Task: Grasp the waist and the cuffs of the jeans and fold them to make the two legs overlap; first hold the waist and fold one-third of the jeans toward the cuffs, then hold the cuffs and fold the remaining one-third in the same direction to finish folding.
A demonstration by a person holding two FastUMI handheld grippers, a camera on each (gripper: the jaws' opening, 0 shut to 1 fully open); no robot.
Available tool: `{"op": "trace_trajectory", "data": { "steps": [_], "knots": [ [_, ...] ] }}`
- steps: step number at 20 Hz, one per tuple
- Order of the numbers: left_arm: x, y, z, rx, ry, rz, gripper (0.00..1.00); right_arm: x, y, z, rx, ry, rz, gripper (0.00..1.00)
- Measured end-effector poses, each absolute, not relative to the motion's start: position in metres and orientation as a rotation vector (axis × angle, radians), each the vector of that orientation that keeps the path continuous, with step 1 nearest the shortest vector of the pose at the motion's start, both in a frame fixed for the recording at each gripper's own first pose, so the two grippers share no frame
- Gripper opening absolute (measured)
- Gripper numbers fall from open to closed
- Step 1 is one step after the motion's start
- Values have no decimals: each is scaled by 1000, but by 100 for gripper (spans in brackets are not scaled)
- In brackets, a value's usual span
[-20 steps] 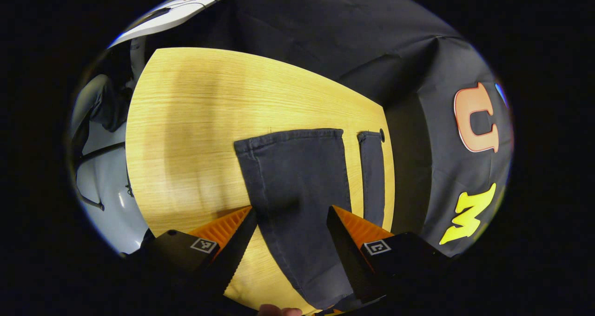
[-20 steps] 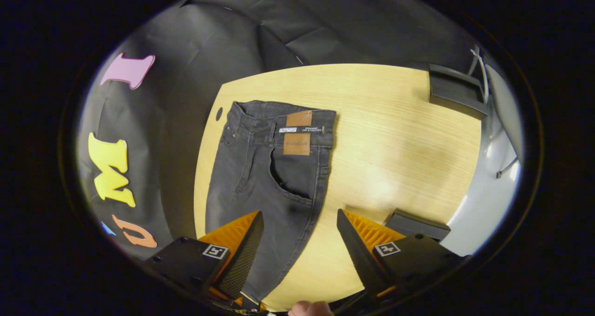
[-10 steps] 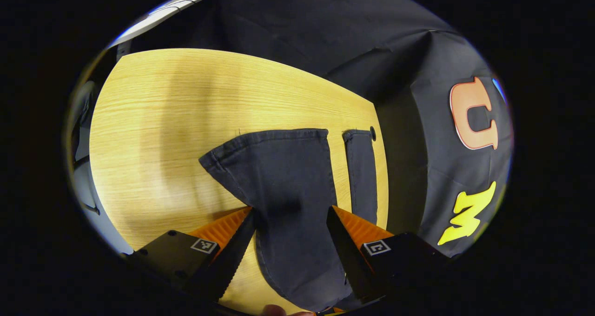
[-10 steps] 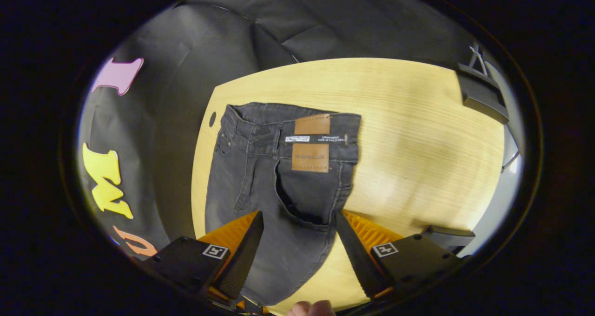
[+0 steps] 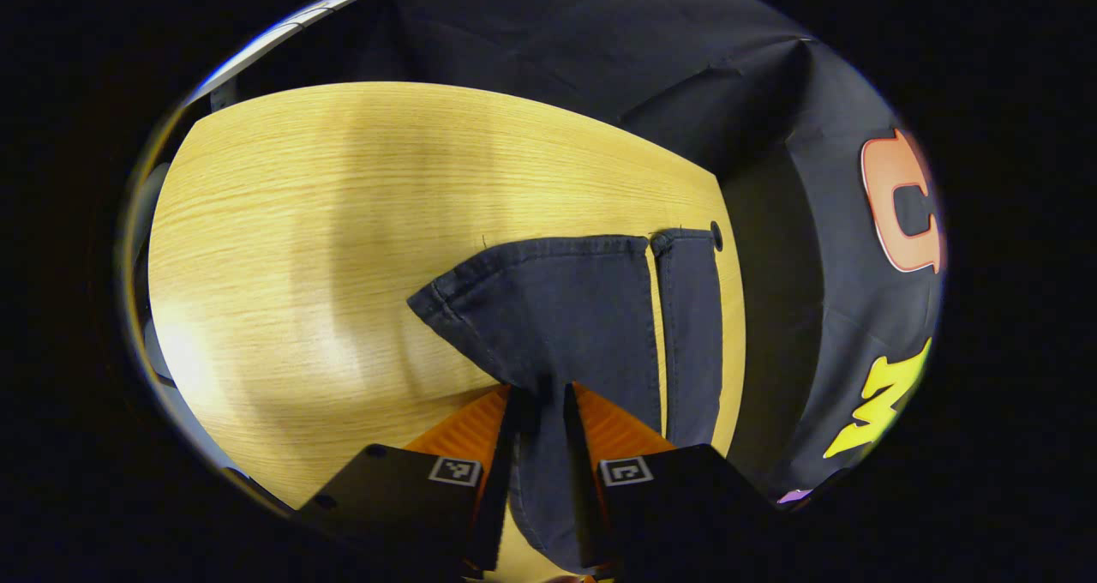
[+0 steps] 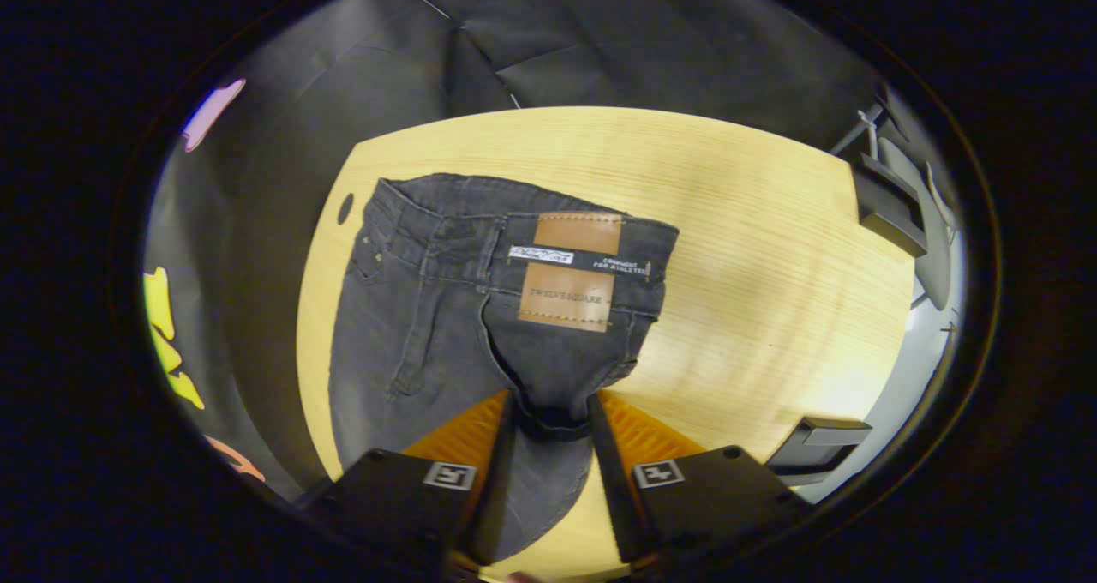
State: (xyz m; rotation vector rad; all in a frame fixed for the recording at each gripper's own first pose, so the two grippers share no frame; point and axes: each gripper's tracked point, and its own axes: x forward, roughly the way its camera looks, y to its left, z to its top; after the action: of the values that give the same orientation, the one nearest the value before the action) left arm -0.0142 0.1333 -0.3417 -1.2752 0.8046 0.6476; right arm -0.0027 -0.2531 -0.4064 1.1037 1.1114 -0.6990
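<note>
Wooden tabletop [image 5: 300,223] carries dark jeans [image 6: 428,309] spread flat near its edge. Left tool [image 5: 540,411] is clamped on a trouser leg near the cuffs [image 5: 548,253]; right tool [image 6: 548,420] is clamped on fabric below the waist [image 6: 514,231].

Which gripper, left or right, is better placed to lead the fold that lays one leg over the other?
Probably neither alone. The left gripper pinches a leg near the cuffs; the right gripper pinches the jeans below the waist. Both should carry that side together.
</note>
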Motion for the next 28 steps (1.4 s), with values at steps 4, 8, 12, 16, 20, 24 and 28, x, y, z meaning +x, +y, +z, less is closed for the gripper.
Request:
{"op": "trace_trajectory", "data": {
  "steps": [4,8,12,16,20,24,28],
  "knots": [
    [-13,132,-342,-1310,822,638,12,4,-254,-409,1143,1138,-674,17],
    [-14,131,-319,-1322,817,582,5,3,-257,-393,1172,1106,-642,4],
    [-7,125,-272,-1359,787,520,4,4,-250,-349,1209,1052,-552,1],
    [13,130,-231,-1372,772,470,4,29,-251,-301,1217,997,-464,0],
    [61,136,-217,-1376,814,423,4,79,-248,-278,1240,995,-411,1],
    [130,136,-210,-1312,865,357,4,139,-242,-277,1194,1010,-375,1],
    [199,133,-230,-1263,920,330,4,200,-240,-296,1193,1022,-366,0]
  ]
}}
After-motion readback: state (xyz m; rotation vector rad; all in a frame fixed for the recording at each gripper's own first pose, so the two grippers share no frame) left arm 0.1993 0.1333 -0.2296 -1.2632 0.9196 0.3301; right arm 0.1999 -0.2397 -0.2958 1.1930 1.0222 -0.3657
